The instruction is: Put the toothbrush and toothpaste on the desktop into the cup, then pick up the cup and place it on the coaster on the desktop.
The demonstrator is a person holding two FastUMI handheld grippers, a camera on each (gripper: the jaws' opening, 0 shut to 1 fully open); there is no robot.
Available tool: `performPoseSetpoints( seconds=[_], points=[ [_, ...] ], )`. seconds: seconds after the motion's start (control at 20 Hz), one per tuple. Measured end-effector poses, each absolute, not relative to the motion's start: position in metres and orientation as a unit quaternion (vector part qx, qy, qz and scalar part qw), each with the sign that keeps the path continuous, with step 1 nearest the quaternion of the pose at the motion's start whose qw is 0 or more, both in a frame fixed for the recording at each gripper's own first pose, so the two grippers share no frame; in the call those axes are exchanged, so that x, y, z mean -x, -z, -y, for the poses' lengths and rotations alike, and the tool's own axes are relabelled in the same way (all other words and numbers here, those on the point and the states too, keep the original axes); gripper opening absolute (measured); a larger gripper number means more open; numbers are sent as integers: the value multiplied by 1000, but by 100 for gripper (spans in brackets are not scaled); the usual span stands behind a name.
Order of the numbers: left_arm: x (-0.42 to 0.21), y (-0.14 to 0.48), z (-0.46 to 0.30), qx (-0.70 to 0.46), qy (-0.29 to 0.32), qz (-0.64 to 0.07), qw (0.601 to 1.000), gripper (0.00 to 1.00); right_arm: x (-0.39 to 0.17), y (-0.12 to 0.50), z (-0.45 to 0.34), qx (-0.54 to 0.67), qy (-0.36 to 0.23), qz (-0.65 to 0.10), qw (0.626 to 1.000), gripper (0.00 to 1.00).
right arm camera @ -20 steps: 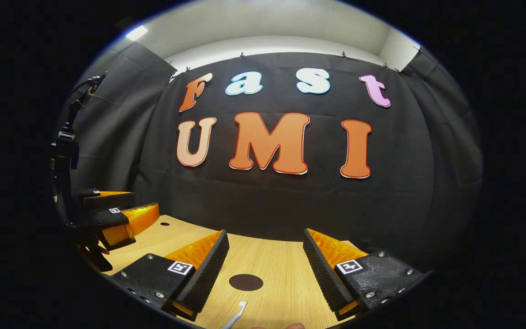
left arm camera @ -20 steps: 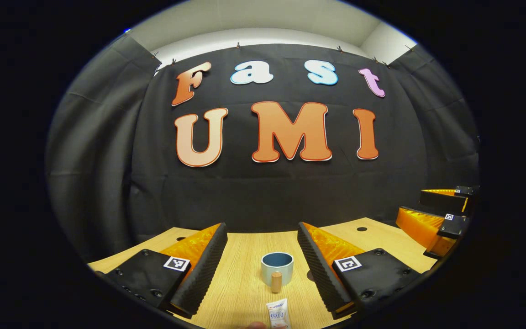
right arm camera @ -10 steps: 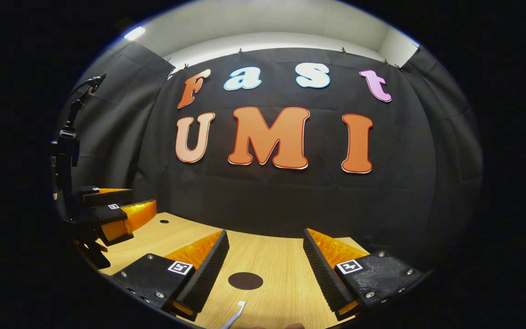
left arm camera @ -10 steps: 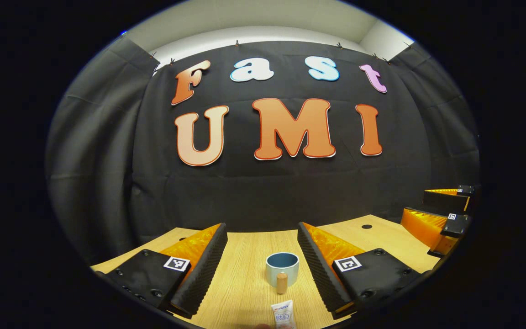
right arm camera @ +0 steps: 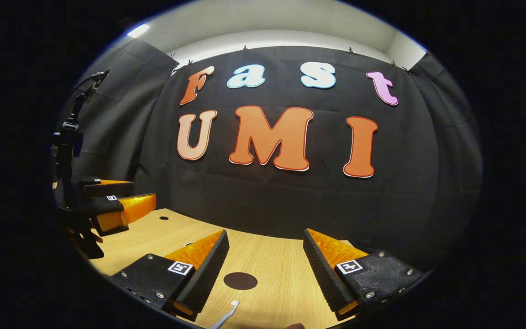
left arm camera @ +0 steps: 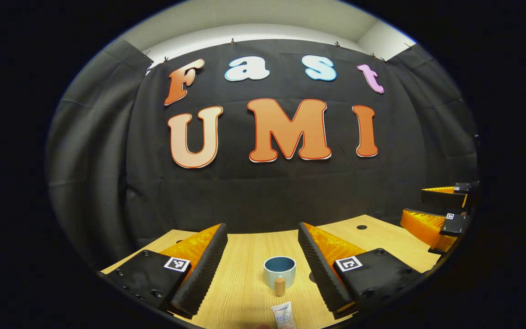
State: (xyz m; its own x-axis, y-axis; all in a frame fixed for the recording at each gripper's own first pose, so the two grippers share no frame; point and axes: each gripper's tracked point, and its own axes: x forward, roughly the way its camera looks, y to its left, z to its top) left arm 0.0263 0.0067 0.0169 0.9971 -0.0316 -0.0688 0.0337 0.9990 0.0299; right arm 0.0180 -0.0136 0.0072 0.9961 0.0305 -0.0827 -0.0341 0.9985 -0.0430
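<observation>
In the left gripper view, a pale blue cup (left arm camera: 279, 272) with a wooden knob handle stands upright on the wooden desktop (left arm camera: 240, 292), ahead of my open left gripper (left arm camera: 261, 246). A small white toothpaste tube (left arm camera: 283, 315) lies just below the cup at the bottom edge. In the right gripper view, a dark round coaster (right arm camera: 240, 281) lies flat between the fingers of my open right gripper (right arm camera: 265, 253). The white toothbrush (right arm camera: 225, 315) lies near the bottom edge, its head towards the coaster. Neither gripper touches anything.
The right gripper (left arm camera: 441, 212) hovers at the far right of the left gripper view, and the left gripper (right arm camera: 107, 208) at the far left of the right gripper view. Small round holes (left arm camera: 361, 227) sit in the desktop near the back. The black cloth wall closes off the back.
Both views have shifted slightly. The cup sits a little lower and more centred between my left fingers; the coaster and toothbrush have drifted a little left in the right gripper view. Nothing was grasped.
</observation>
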Motion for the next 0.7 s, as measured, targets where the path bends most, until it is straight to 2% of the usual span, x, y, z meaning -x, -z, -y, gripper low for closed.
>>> performPoseSetpoints(
  seconds=[0.05,0.1,0.45,0.7],
  points=[
    [-27,-18,-7,-16,19,-40,999,99,-18,-8,14,30,-19,-48,998,96],
    [-27,-19,-6,-15,21,-48,998,99,-16,-8,15,38,-22,-56,997,98],
    [-34,2,-3,3,52,-141,989,100,-10,-3,2,60,-66,-121,989,98],
    [-31,25,5,1,87,-213,973,100,-5,19,-5,48,-92,-210,972,98]
  ],
)
